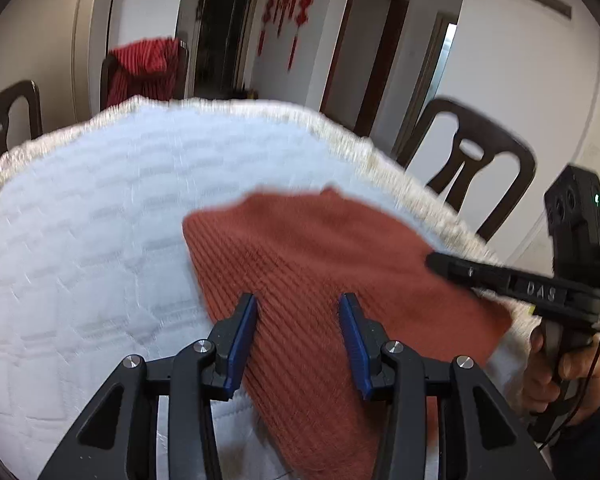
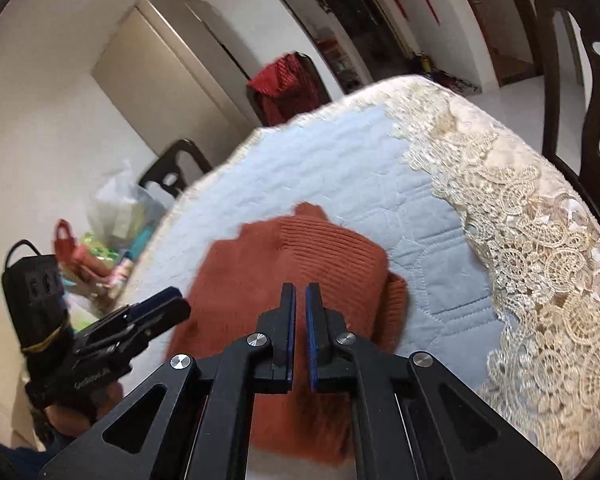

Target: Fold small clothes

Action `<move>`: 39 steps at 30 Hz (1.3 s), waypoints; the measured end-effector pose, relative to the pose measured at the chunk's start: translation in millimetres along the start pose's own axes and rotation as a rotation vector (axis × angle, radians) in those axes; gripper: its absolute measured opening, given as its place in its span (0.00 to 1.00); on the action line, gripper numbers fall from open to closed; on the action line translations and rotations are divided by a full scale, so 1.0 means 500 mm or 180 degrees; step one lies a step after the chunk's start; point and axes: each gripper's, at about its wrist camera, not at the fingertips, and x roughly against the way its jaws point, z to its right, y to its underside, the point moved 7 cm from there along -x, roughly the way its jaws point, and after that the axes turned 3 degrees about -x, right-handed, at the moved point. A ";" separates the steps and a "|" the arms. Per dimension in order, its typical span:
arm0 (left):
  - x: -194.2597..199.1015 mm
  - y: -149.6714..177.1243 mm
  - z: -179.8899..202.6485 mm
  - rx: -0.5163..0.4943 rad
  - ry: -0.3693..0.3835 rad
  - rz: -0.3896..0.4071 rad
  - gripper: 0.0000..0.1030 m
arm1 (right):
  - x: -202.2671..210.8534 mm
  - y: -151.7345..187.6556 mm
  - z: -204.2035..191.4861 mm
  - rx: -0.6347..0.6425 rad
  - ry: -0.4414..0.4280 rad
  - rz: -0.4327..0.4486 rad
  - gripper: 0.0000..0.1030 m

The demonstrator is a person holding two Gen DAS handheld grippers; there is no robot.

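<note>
Left wrist view: the left gripper (image 1: 298, 300) hangs over a rust-red knit (image 1: 320, 264) with its blue pads (image 1: 246, 344) set apart and nothing pinched between them, so it stands released; the knit lies flat on a pale quilted cover (image 1: 80, 220) that spreads over a round table (image 1: 340, 128) with a cream fringe at its rim; the knit sits toward the near right part of the cover, its right corner close to the table's edge. At the right of this view the right gripper (image 1: 434, 260) reaches in over the knit's far right side, held by a hand (image 1: 564, 372); whether its tip touches the cloth I cannot tell. Dark chairs (image 1: 472, 168) stand behind the table, one with a red cloth (image 1: 144, 68) draped on its back.

Right wrist view: the right gripper (image 2: 300, 292) is clenched, its pads nearly together with only a thin slit between them and no cloth visibly caught there; it hovers above the middle of the knit (image 2: 292, 256); the knit looks doubled, with a thicker folded edge on its right side. The left gripper (image 2: 168, 304) comes in from the left at the knit's left edge. Cream lace (image 2: 520, 240) overlays the cover (image 2: 340, 168) on the right; bags (image 2: 112, 224) sit beyond the table on the left.
</note>
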 end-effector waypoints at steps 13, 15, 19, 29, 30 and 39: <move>-0.021 -0.056 -0.022 0.0086 -0.0012 0.0050 0.44 | -0.029 -0.049 0.010 0.0000 0.0071 0.0048 0.07; -0.056 -0.042 -0.031 0.0099 -0.0070 -0.0160 0.44 | -0.066 -0.044 0.032 -0.0012 0.0302 -0.0129 0.07; -0.046 -0.034 -0.029 0.0079 -0.0056 -0.0107 0.44 | -0.063 -0.040 0.051 -0.0130 0.0173 -0.0127 0.07; 0.065 -0.005 -0.001 0.0055 0.0124 0.0151 0.44 | 0.071 -0.011 0.011 0.0060 -0.0146 0.0148 0.21; 0.067 0.004 -0.002 0.0061 0.0112 0.0129 0.44 | 0.073 -0.003 0.013 0.0095 -0.0118 0.0103 0.21; 0.048 0.034 -0.028 0.0476 0.0371 -0.0019 0.49 | 0.015 0.002 0.081 -0.0336 -0.0229 -0.0186 0.54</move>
